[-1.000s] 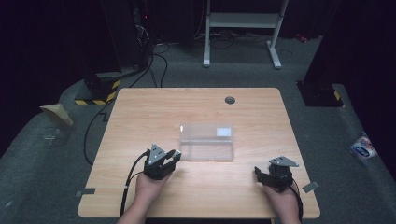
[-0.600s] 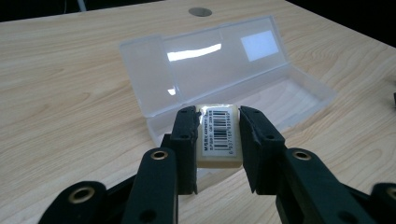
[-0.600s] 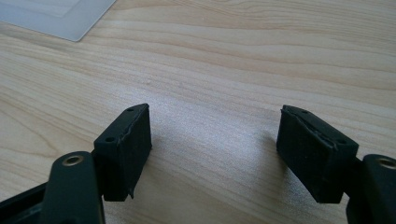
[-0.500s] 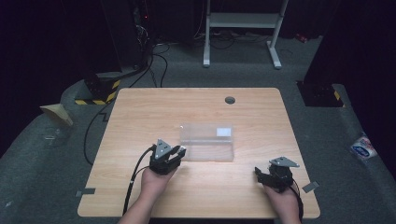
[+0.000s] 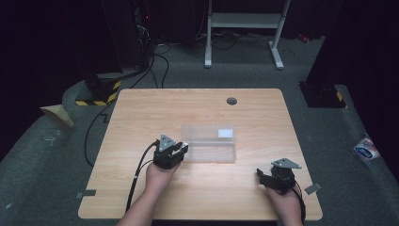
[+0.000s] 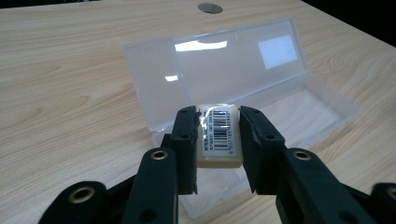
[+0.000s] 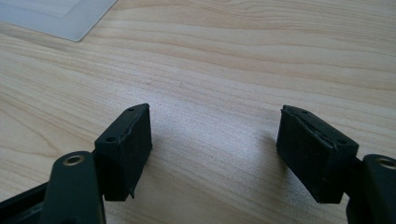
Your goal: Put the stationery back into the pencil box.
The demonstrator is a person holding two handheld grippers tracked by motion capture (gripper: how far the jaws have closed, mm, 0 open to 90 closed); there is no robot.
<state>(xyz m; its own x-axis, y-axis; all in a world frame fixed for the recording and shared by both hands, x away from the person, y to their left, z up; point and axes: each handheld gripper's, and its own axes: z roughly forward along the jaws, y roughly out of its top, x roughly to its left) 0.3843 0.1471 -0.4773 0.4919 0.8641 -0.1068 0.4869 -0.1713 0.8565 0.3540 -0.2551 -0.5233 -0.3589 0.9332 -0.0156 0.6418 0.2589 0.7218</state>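
Now we see the left tool (image 5: 182, 149) arrive at the near left corner of the clear plastic case (image 5: 209, 143), having slid across the worktop (image 5: 141, 117) towards it from where it sat a second ago, a little further off to the left. That shift matters: we judge the work in hand is putting the eraser (image 6: 219, 133) into the case, and the carry is nearly over, with only the lowering and release left. In the left gripper view the left tool (image 6: 217, 140) is clamped on that small cream block, its barcode label facing up, one black jaw on each side of it. The block hangs over the near end of the tray, just at the corner; we cannot tell whether it already touches the floor of the tray. The case (image 6: 243, 88) lies open, its lid tilted back behind the tray with a pale sticker near the far end, and the tray itself looks empty as far as we can see through the plastic. Over on the right, nothing has moved: the right tool (image 5: 261, 175) rests low near the front edge of the worktop, well apart from the case, and the right gripper view shows its jaws standing apart with bare wood between them (image 7: 215, 140).
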